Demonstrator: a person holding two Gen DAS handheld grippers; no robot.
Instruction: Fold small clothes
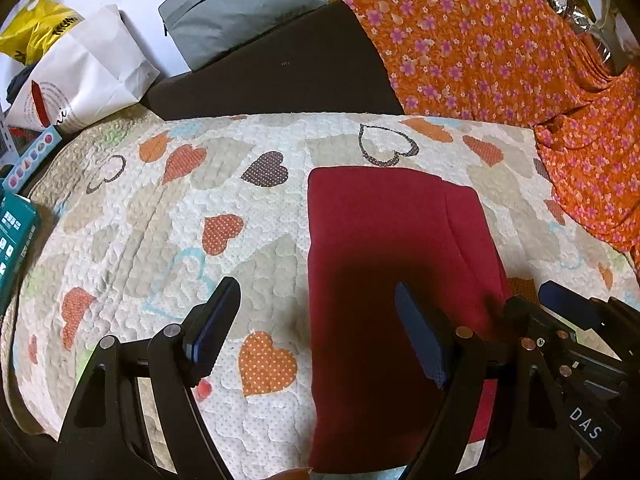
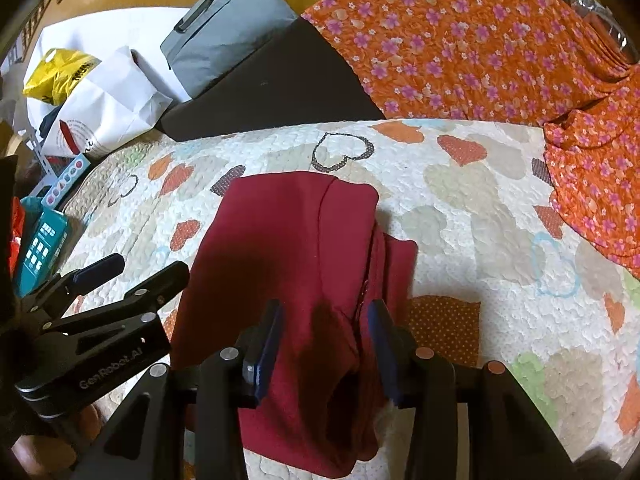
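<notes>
Red garment [image 2: 296, 264]: folded on quilt [image 2: 460, 200]. Our left tool [image 1: 316, 328] gapes wide, empty; right tool [image 2: 324, 344] straddles its near hem, unclamped. Snagging risks unfolding.

dark red garment [image 1: 384, 240], heart-patterned cream quilt [image 1: 180, 216], orange floral cloth [image 1: 480, 48]

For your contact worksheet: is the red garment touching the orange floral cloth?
Apart. The left wrist view shows bare quilt between the red garment and orange floral cloth.

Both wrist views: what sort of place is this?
Probably a lived-in home room. A heart-print quilt serves as the folding surface, with orange floral fabric behind it and a white paper bag among the household clutter.
</notes>
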